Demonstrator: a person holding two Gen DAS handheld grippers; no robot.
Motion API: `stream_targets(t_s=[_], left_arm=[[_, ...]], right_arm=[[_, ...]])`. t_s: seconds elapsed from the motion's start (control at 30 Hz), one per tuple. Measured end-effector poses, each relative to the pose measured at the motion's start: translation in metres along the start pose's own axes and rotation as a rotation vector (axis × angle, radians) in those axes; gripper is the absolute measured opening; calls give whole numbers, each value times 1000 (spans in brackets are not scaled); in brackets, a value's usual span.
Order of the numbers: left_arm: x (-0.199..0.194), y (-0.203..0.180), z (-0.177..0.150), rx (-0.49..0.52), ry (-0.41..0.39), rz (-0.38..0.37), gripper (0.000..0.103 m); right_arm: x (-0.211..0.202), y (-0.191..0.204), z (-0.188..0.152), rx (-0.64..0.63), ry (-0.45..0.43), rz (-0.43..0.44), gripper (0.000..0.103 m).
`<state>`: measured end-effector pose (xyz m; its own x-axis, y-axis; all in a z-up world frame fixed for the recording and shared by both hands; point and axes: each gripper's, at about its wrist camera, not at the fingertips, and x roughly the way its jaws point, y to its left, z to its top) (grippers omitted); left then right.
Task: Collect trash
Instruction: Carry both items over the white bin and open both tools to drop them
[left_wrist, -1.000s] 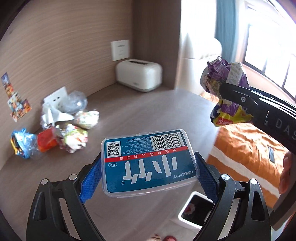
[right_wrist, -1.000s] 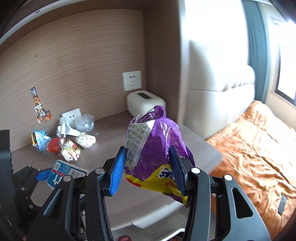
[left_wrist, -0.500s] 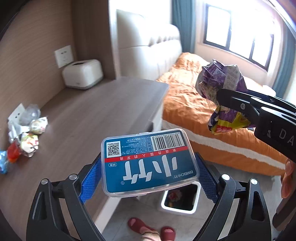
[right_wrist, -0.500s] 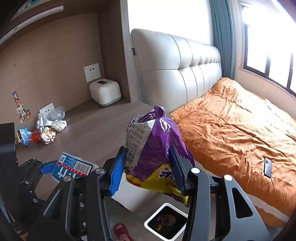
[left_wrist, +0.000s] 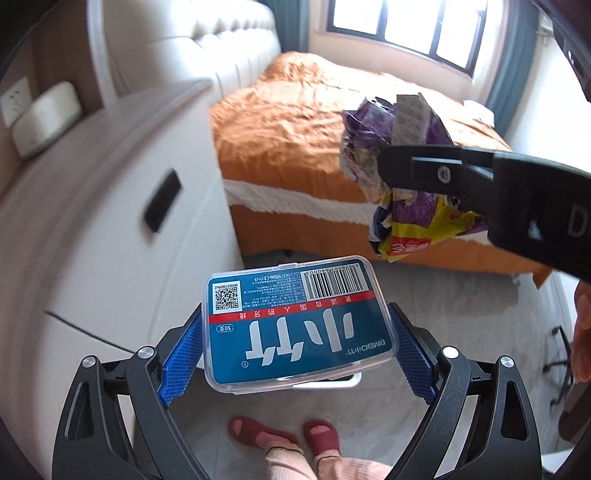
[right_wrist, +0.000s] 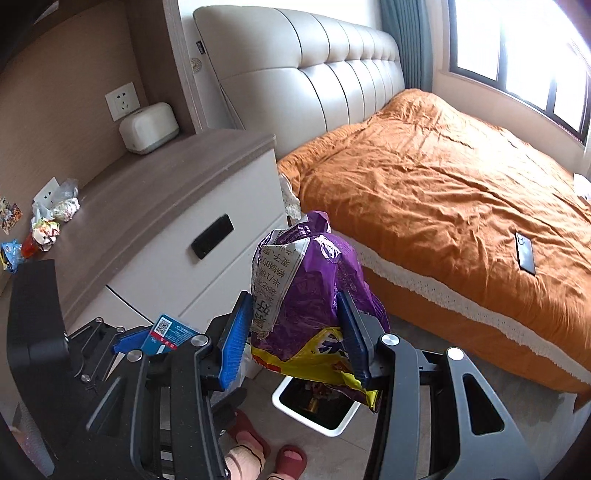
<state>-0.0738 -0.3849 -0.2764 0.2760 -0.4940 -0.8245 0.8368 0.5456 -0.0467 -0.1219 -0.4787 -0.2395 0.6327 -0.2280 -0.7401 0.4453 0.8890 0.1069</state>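
My left gripper (left_wrist: 295, 343) is shut on a clear plastic box with a blue label (left_wrist: 295, 321), held above the floor; the box also shows in the right wrist view (right_wrist: 166, 334). My right gripper (right_wrist: 295, 328) is shut on a crumpled purple and yellow snack bag (right_wrist: 306, 295), held just above a white trash bin (right_wrist: 314, 417) on the floor. The bag also shows in the left wrist view (left_wrist: 399, 184), up right of the box. The bin is mostly hidden behind the box there. Several crumpled wrappers (right_wrist: 46, 229) lie on the cabinet top at far left.
A white drawer cabinet (right_wrist: 207, 236) stands left of the bin, with a white tissue box (right_wrist: 147, 127) at its back. The orange bed (right_wrist: 443, 184) fills the right, with a phone (right_wrist: 525, 253) on it. The person's feet in red slippers (left_wrist: 284, 435) are below.
Both grippers swung away from the cabinet top toward the floor beside the bed. The bin now lies under the snack bag. Both holds are unchanged.
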Motion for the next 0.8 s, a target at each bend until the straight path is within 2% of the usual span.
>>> stream_targets(t_s=[0.37,0.47,0.5,0.53,0.57,0.7,0.8], left_arm=[[140,2,-52,80,123,-116,90],[179,1,-66,106,169,-159,94],[193,2,-71,102,174,-162,97],[200,6,-74,91,175,-167,97],[209,8,-76,84,189,-174,98],[226,7,-81,126,211,-131,98],[225,7,-79,125,217,-129,98]], right_arm=[[126,-37,-74,43,153,-13,49],[163,-44,-96,44,197,-24,50],[173,-46,-101,42,224,-23,63],[184,-48,-108,34,252,-37,88],[191,-52,-116,27,252,-65,96],[203,-62,-131,31,282,-92,98],[200,-63,-133,37,288,-96,99]])
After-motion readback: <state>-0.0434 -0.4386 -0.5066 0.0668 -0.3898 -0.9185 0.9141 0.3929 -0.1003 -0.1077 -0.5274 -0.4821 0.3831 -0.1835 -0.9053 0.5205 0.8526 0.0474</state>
